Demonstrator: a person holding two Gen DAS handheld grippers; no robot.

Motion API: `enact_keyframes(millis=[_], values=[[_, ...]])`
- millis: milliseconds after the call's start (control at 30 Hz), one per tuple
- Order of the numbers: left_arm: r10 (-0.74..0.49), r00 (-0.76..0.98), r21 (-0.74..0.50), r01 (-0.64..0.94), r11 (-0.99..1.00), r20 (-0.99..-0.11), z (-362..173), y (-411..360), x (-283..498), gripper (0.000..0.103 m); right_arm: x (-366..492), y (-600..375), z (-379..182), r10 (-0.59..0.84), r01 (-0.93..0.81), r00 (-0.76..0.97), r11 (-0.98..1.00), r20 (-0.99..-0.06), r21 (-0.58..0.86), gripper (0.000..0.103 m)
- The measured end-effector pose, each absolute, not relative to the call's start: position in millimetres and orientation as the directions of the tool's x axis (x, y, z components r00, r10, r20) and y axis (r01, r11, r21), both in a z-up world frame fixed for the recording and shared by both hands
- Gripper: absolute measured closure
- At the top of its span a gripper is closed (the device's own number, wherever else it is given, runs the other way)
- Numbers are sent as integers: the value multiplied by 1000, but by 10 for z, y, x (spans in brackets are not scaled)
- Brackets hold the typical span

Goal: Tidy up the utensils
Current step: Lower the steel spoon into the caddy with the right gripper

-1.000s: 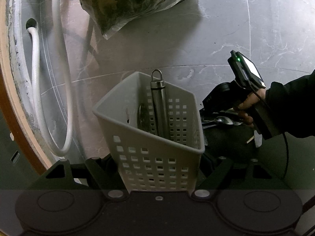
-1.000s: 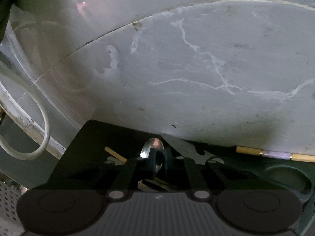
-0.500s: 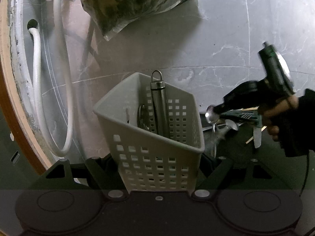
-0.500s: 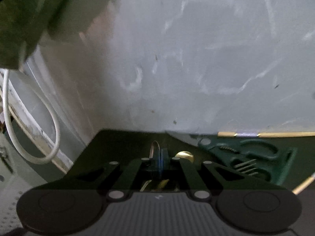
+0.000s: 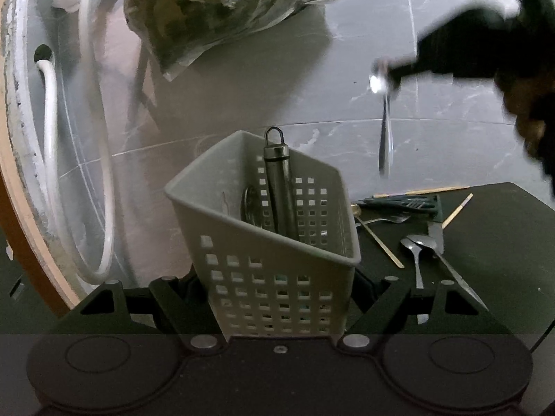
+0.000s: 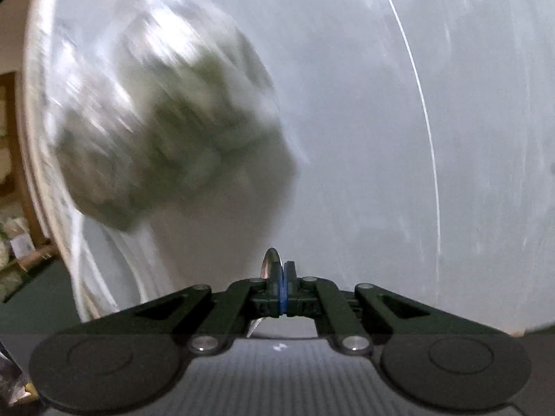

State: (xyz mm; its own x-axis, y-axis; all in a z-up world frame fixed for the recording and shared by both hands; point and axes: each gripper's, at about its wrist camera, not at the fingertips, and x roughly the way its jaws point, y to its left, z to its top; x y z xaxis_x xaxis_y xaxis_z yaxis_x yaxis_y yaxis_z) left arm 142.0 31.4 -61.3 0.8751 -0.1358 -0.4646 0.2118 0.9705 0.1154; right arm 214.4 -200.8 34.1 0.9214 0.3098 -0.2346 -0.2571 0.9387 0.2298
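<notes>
My left gripper is shut on a white perforated basket, gripping its lower sides and holding it tilted. A steel handle with a ring and a round metal piece stand inside it. At the upper right of the left wrist view, my right gripper is shut on a spoon that hangs handle down, well above the mat. In the right wrist view the spoon's bowl sticks up beside the closed blue pads of my right gripper. Two spoons, a fork and chopsticks lie on the black mat.
A plastic bag of greens hangs against the grey marble wall at the top. A white hose loops down on the left. A green-handled tool and a knife lie at the mat's far edge.
My right gripper closed on a spoon on the mat and lifted it high, up and to the right in the left wrist view. The left gripper and basket stayed put.
</notes>
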Motion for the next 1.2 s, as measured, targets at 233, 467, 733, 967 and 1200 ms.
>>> enact_keyframes(millis=[233, 467, 733, 967, 1200], values=[[-163, 871, 112, 240, 964, -464, -617, 285, 1378, 22, 1753, -1666, 671, 378, -364, 919, 922, -110, 131, 103], [-172, 869, 114, 252, 961, -465, -621, 267, 1356, 22, 1718, -1176, 411, 442, -446, 881, 895, -171, 15, 103], [-175, 869, 115, 255, 960, -464, -625, 273, 1352, 22, 1559, -913, 183, 522, -549, 814, 835, -254, -46, 102], [-175, 868, 115, 254, 960, -464, -627, 274, 1352, 22, 1499, -928, 111, 539, -577, 783, 816, -311, -39, 99], [-174, 868, 115, 254, 960, -466, -624, 272, 1358, 22, 1506, -966, 69, 542, -582, 768, 813, -342, -19, 89]])
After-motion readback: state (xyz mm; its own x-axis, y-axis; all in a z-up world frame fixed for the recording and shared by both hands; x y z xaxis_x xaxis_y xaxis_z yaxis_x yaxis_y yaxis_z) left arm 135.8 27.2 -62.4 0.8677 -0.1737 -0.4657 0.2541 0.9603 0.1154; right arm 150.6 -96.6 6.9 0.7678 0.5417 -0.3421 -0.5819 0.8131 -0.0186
